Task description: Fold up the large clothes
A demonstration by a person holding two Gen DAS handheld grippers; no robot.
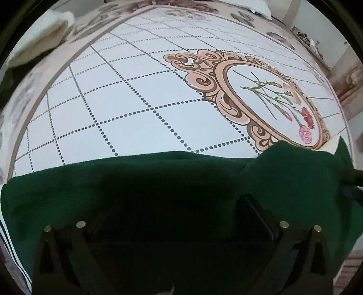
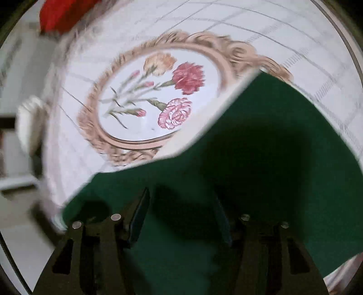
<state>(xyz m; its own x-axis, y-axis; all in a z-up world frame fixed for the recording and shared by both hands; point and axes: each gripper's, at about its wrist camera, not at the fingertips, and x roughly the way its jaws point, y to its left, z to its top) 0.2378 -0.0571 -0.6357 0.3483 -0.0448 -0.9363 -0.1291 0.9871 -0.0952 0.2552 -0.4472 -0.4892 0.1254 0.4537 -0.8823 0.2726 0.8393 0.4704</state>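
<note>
A dark green garment (image 1: 158, 177) lies spread along the near side of a bedspread (image 1: 113, 102) printed with a dotted grid and a flower medallion. White stripes show at the garment's left edge (image 1: 9, 238). My left gripper (image 1: 177, 204) hangs just above the cloth, its jaws wide apart and open, with nothing pinched. In the right wrist view the green garment (image 2: 272, 136) has a pale edge that curls up beside the medallion (image 2: 158, 95). My right gripper (image 2: 181, 204) is open over the cloth, its pads clear of the fabric below. The view is blurred.
A folded cream cloth (image 1: 38, 38) rests at the far left of the bed and a white pillow (image 1: 256, 6) at the far end. Something red (image 2: 63, 13) sits beyond the medallion. The bed edge and floor (image 2: 20, 238) lie to the left.
</note>
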